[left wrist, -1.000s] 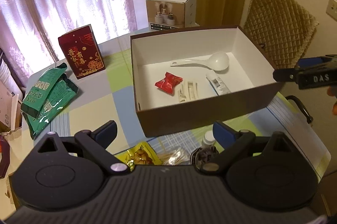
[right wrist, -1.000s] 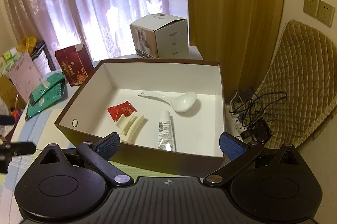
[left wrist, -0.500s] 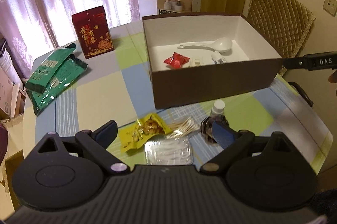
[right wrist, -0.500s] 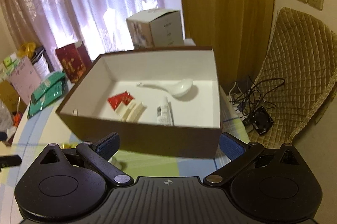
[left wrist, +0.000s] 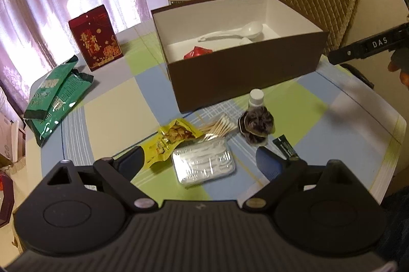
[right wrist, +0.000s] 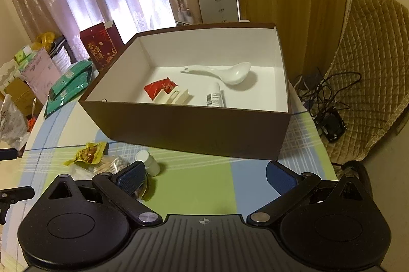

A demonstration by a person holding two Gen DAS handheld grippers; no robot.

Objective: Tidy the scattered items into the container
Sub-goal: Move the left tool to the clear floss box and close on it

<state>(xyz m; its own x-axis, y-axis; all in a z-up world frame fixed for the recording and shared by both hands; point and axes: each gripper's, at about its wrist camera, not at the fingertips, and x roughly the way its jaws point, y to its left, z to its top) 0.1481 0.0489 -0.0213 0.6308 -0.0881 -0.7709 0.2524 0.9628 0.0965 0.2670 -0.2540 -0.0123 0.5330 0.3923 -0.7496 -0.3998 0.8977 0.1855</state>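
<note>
A: Both claws?
B: Left claw [left wrist: 200,158] and right claw [right wrist: 204,176] are spread, holding nothing.
A: The items?
B: Snack packet [left wrist: 171,140], swabs [left wrist: 218,128], bottle [left wrist: 255,118] lie on the counter [left wrist: 110,105] near the brown box [left wrist: 245,72].

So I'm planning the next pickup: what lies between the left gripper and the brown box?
In the left wrist view, a clear packet, yellow snack bag and cotton swabs lie between the left gripper and brown box.

White letters "DAS" are showing on the black arm of the right gripper [left wrist: 370,48], at three o'clock in the left wrist view. Gold Chinese characters are appearing on a red box [left wrist: 95,41] at ten o'clock, too blurred to read.
</note>
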